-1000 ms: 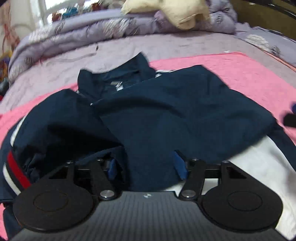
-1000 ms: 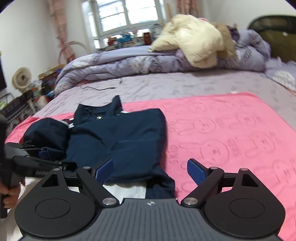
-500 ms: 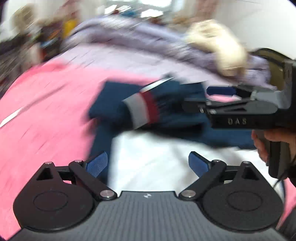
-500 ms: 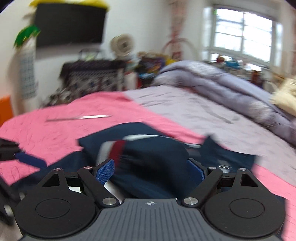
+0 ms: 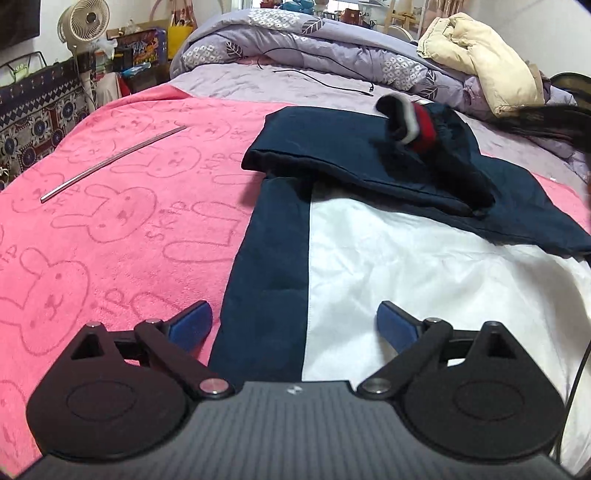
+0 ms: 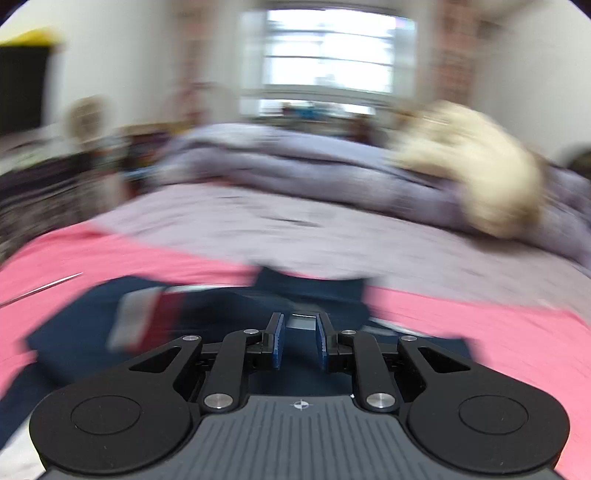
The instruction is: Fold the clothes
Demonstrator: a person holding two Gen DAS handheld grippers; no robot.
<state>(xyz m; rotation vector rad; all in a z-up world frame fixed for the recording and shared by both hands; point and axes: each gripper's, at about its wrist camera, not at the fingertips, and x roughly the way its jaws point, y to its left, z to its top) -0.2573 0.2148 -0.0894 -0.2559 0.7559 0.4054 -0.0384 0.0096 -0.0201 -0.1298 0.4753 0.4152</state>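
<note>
A navy and white jacket [image 5: 369,162] lies on a pink blanket [image 5: 110,221], with its white panel [image 5: 406,266] nearest me. A sleeve with a red, white and black cuff [image 5: 413,122] is bunched on top of the folded navy part. My left gripper [image 5: 291,317] hovers over the jacket's near edge; its jaws are wide and still opening, with only the flat cloth below them. The right wrist view is blurred. There my right gripper [image 6: 299,332] is over the navy jacket [image 6: 221,306], right of the cuff [image 6: 144,317]. Its jaws are closing, a narrow gap remains, and I see nothing pinched.
A thin metal rod [image 5: 110,162] lies on the blanket to the left. Behind the jacket are a lilac sheet, a heaped purple duvet [image 5: 295,40] with a black cable, and a cream jacket [image 5: 480,55]. A fan [image 5: 86,22] and cluttered shelves stand beyond the bed's left side.
The right gripper's jaws went from wide apart to nearly together, and it has left the left wrist view. The left gripper let go of the navy cloth and opened wider. Both views swung sideways.
</note>
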